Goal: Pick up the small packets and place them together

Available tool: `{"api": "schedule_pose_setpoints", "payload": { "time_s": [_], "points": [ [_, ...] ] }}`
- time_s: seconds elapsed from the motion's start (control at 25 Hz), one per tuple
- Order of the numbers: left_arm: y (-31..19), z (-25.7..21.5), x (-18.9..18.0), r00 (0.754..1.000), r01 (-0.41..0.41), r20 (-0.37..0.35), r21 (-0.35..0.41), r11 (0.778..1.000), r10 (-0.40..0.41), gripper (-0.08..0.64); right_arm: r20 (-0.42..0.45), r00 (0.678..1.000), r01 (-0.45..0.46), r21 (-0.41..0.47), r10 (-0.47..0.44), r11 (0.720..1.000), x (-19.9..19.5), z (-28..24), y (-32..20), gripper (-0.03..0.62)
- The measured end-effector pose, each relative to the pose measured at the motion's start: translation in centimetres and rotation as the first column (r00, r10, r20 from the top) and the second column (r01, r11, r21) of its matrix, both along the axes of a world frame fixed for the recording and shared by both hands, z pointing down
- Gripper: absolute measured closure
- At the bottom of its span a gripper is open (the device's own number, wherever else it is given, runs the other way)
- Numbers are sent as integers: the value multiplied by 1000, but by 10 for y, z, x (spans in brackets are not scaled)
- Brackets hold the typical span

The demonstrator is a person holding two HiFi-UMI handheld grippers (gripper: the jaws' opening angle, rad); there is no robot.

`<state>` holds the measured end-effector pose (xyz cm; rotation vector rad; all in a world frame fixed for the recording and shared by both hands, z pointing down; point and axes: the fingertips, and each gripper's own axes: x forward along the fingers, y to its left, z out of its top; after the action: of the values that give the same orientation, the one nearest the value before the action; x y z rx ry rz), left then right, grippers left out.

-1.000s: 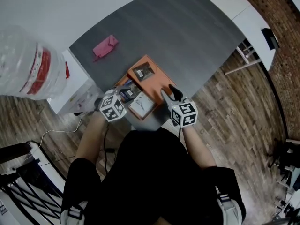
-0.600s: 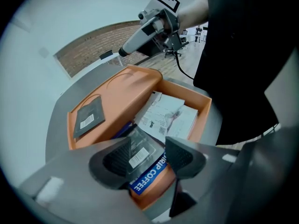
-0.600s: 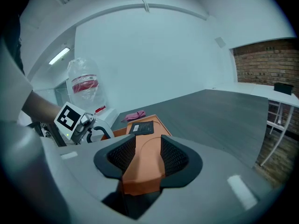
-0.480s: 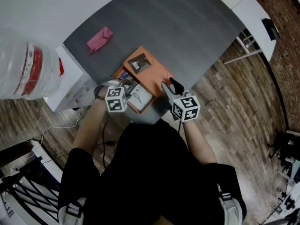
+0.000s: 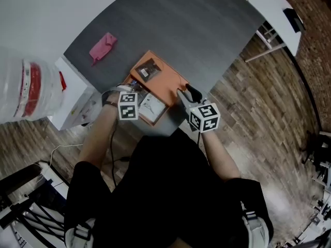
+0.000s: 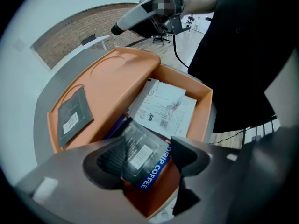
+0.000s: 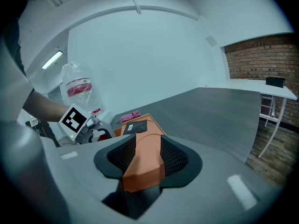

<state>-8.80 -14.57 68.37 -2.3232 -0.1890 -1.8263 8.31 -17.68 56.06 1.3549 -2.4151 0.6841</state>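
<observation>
Wider than a second ago, the jaws of the left gripper [image 6: 140, 158] are opening off a thin dark foil coffee packet [image 6: 133, 148], likely light, floppy and slick, best pinched by an edge, while the right gripper [image 7: 144, 158] clamps the rim of the orange plastic tray [image 7: 140, 174].

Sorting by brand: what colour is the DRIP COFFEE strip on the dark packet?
Blue strip, white letters, on the dark packet; clearest in the left gripper view.
</observation>
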Motion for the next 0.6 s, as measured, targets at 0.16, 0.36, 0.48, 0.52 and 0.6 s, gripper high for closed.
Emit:
{"api": "schedule_pose_setpoints", "payload": {
  "time_s": [0.16,0.36,0.48,0.52,0.6],
  "points": [
    [2,5,0,996,-73,43,-27,997,74,259,0,1000,-3,-6,3,1000,2,1,-1,425],
    [6,11,1,985,-151,79,-24,988,152,261,3,1000,-7,-5,7,1000,4,2,-3,425],
    [7,10,0,989,-136,54,-27,990,137,283,2,1000,-10,-7,10,1000,7,2,-3,425],
    [7,8,0,991,-129,43,-26,991,130,296,1,1000,-10,-9,10,1000,8,3,-3,425],
    [7,5,-1,993,-114,18,-20,993,114,335,0,1000,-8,-12,8,1000,9,4,-4,426]
  ]
}}
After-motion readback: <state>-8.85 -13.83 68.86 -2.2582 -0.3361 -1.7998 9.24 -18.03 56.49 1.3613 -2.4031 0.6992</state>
